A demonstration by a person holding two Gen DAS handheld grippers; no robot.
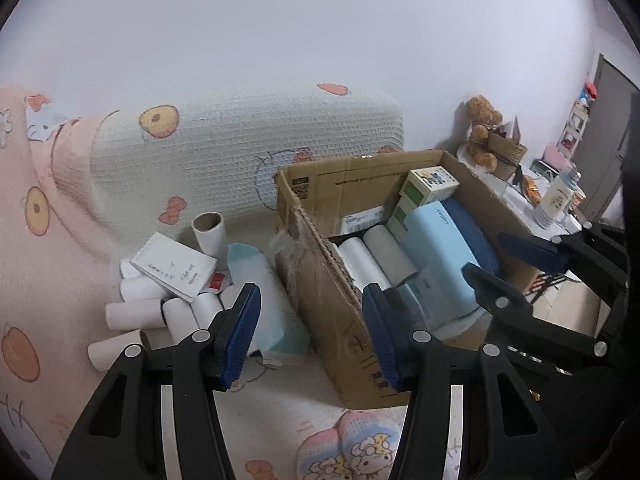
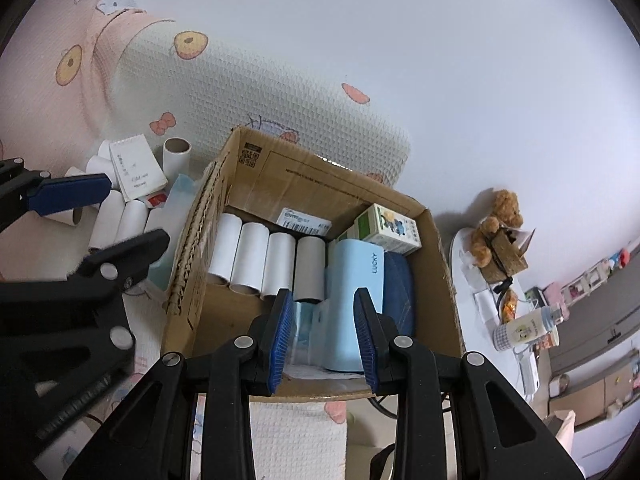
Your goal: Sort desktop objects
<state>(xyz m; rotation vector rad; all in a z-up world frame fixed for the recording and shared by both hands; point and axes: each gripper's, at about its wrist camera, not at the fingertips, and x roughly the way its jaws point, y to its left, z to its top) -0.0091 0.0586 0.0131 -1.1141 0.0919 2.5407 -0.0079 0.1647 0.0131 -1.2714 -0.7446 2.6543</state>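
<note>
A cardboard box [image 1: 320, 276] [image 2: 188, 264] stands on the bed. It holds several white paper rolls [image 2: 256, 256], a light blue case [image 2: 356, 292], a dark blue case [image 2: 398, 288] and small cartons [image 2: 394, 228]. Left of the box lie loose white rolls [image 1: 136, 312] [image 2: 120, 220], a white notepad [image 1: 176, 266] [image 2: 136, 166] and a pale blue tissue pack [image 1: 272, 312]. My left gripper [image 1: 310, 332] is open and empty, over the box's left wall. My right gripper [image 2: 322, 334] is open and empty, over the box's near edge and a clear plastic pack [image 2: 310, 320].
A patterned pillow [image 1: 240, 144] lies behind the box against the white wall. A pink blanket [image 1: 36, 240] is at the left. At the right, a side table [image 2: 472, 280] carries a teddy bear [image 2: 496, 224], a bottle [image 2: 528, 326] and snacks.
</note>
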